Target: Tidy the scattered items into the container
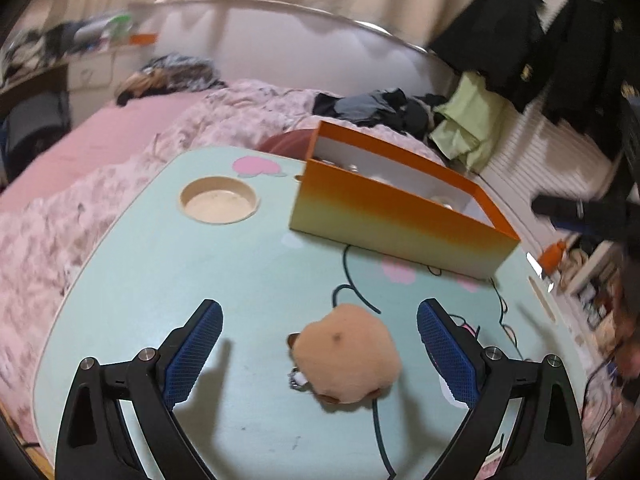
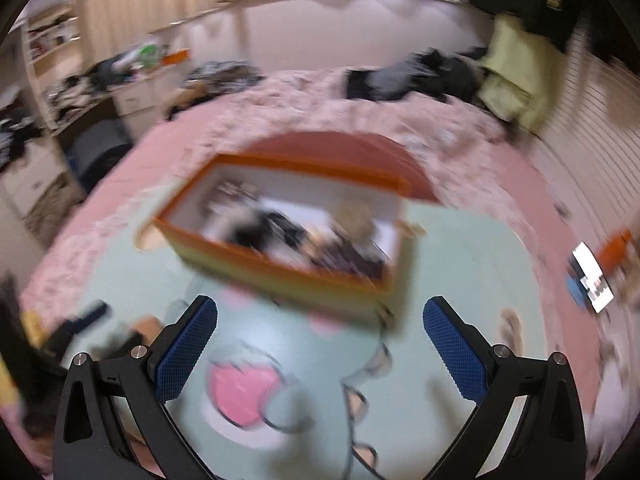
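The mint surface (image 1: 168, 280) carries the orange container (image 1: 400, 220), already partly filled. A tan plush toy (image 1: 346, 354) lies on the surface just in front of the container. Left gripper (image 1: 320, 344) brackets the toy, jaws wide, untouched; closing comes next. Right gripper (image 2: 320, 344): jaws wide, empty.

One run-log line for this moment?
left gripper: open, around plush on table | right gripper: open, empty, facing box | box: holds items

No legible text (all blurred)
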